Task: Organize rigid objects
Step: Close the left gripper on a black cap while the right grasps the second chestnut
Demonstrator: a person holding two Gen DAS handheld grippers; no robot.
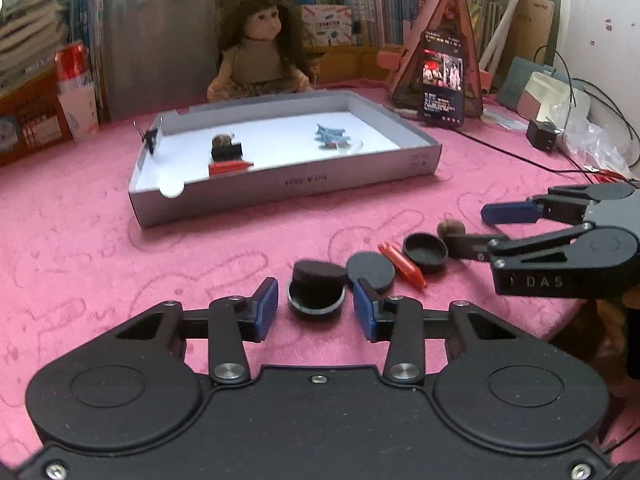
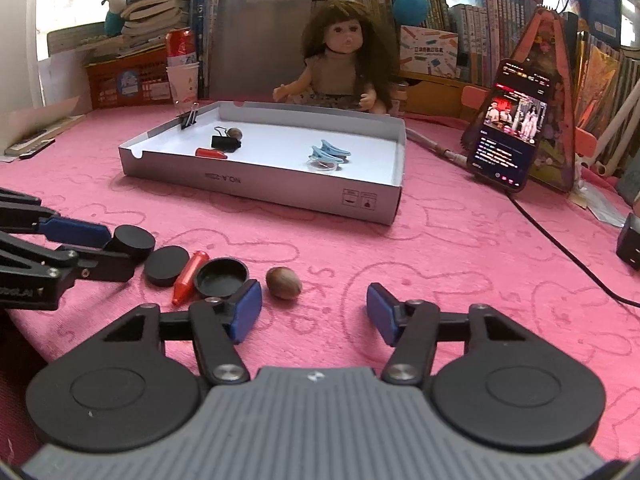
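Observation:
On the pink cloth lies a row of small objects: a black round puck in its dish (image 1: 316, 290) (image 2: 134, 242), a flat black disc (image 1: 370, 270) (image 2: 166, 266), an orange crayon-like piece (image 1: 402, 266) (image 2: 190, 278), a black cap (image 1: 425, 252) (image 2: 221, 278) and a brown nut (image 1: 451, 227) (image 2: 283, 283). My left gripper (image 1: 316, 310) is open, its fingers on either side of the puck. My right gripper (image 2: 314, 312) is open, just in front of the nut, which lies near its left finger. A grey box lid (image 1: 280, 188) (image 2: 264, 188) holds binder clips, a nut, an orange piece and blue clips.
A doll (image 1: 260, 48) (image 2: 340, 64) sits behind the box. A phone (image 1: 442, 80) (image 2: 508, 124) leans on a triangular stand at the right, with cables (image 2: 560, 248) across the cloth. Books and a red can (image 2: 182, 46) line the back.

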